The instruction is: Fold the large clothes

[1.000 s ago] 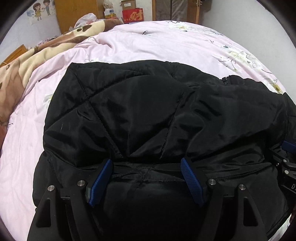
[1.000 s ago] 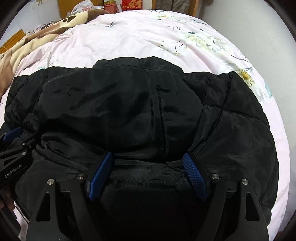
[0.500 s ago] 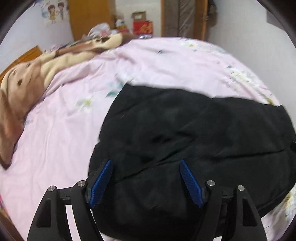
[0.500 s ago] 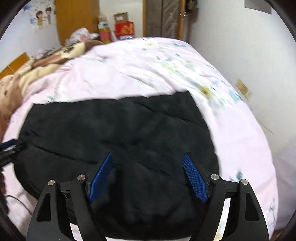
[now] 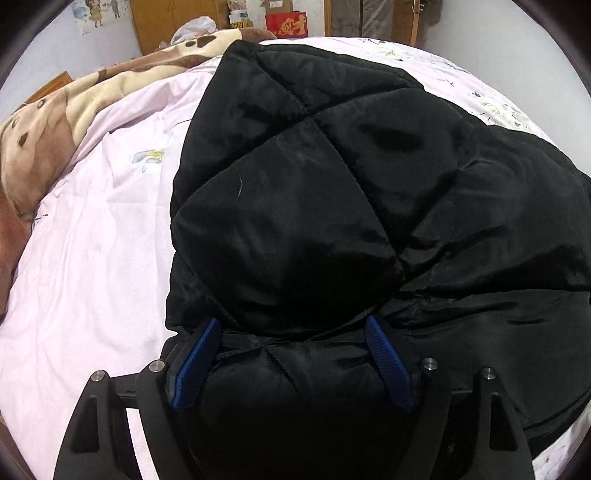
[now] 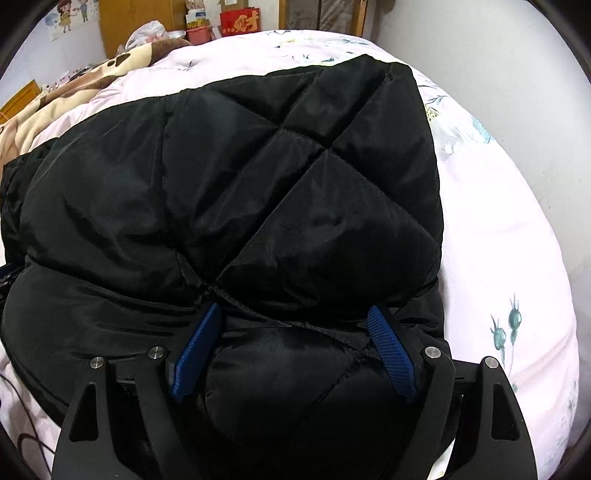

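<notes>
Left wrist view: the left tool (image 5: 291,363) stood wide, its blue pads (image 5: 194,363) flanking a puffy roll of the black quilted jacket (image 5: 295,206) at the lower centre of the frame. Its jaws had just been opening, with padding bulging between them; whether the pads pressed on it, I could not tell. The jacket filled the centre and right of the frame, lying on the pink bed cover (image 5: 92,258), with a brown-and-cream blanket (image 5: 55,118) bunched at the upper left.

Right wrist view: the right tool (image 6: 295,356) was the mirror of it, wide, its jaws just opening too, and a padded fold of the jacket (image 6: 258,192) swelling up between the pads (image 6: 391,354) at the lower centre. Here the jacket's far corner reached the upper right of the frame, with floral bed cover (image 6: 498,229) bare beyond it and a red box (image 6: 240,22) at the top centre.

My read: a fold of the jacket's near edge was in hand, both tools working it together. The next move likely calls for a firm bite through thick, springy padding, then carrying that edge evenly across so the slippery shell doesn't slide or balloon open.
</notes>
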